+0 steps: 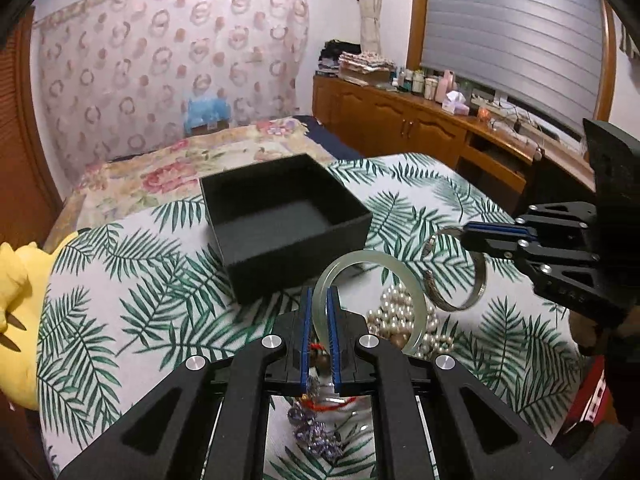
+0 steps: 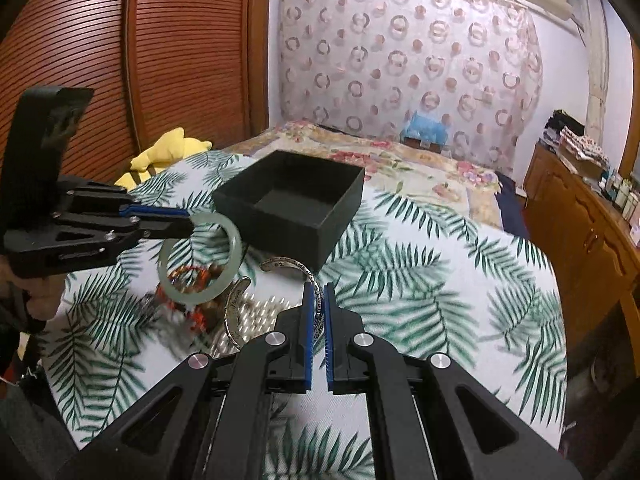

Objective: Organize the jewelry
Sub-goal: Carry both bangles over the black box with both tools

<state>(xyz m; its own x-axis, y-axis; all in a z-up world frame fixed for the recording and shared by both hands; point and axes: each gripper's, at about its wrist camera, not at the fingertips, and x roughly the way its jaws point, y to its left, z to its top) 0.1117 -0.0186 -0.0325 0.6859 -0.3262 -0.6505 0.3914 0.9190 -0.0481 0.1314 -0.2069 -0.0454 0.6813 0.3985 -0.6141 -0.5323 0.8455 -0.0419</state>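
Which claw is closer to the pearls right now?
Left. The left claw, shut on the jade bangle, sits right beside the pearls. The right claw, gripping the silver cuff, hangs above and farther off.

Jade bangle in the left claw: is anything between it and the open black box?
Nothing visible blocks it. The jade bangle hangs just short of the black box, whose top is open and interior looks empty. The right claw, holding the silver cuff, stays off to the side.
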